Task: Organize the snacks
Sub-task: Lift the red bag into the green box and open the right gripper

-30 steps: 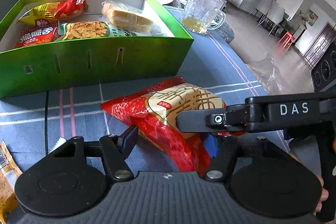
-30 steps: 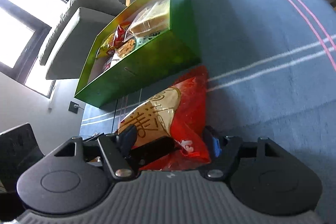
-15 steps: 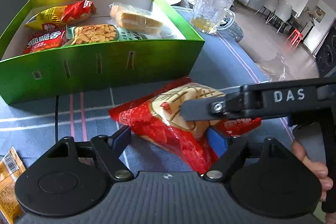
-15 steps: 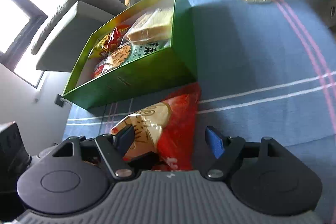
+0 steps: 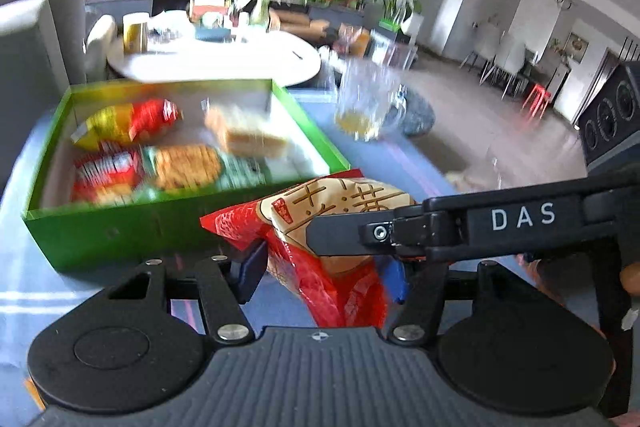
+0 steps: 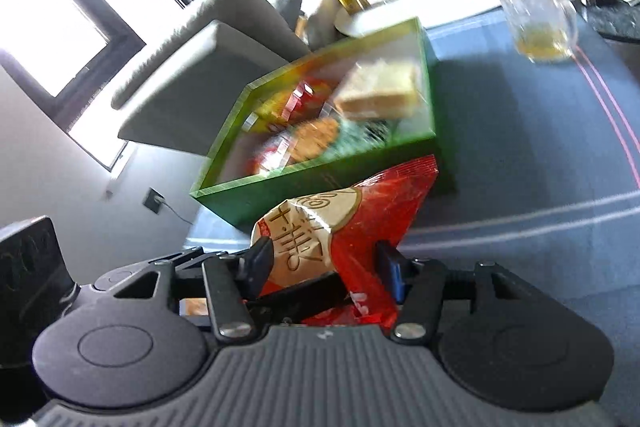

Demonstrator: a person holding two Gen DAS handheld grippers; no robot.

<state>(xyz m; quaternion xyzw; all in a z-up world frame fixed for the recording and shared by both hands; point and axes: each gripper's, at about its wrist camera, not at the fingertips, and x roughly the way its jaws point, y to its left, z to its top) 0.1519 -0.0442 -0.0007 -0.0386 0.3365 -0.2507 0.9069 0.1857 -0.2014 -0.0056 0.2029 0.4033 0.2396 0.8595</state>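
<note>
**Gripping one red snack bag with both claws, short of the green box**

Looking along my left claw point(image 5: 324, 267), I see its jaws closing with the red snack bag point(image 5: 320, 227) pinched between them, the pads pressing its sides. The bag hangs clear of the blue tablecloth point(image 5: 400, 163), just in front of the green box point(image 5: 120, 231), whose packets are blurred. My right claw's finger crosses over the bag from the right. A glass mug point(image 5: 366, 107) stands beyond the box's right corner.

Looking along my right claw point(image 6: 326, 263), its jaws are also closing and clamp the same bag's near end. The box sits just behind the bag.
</note>
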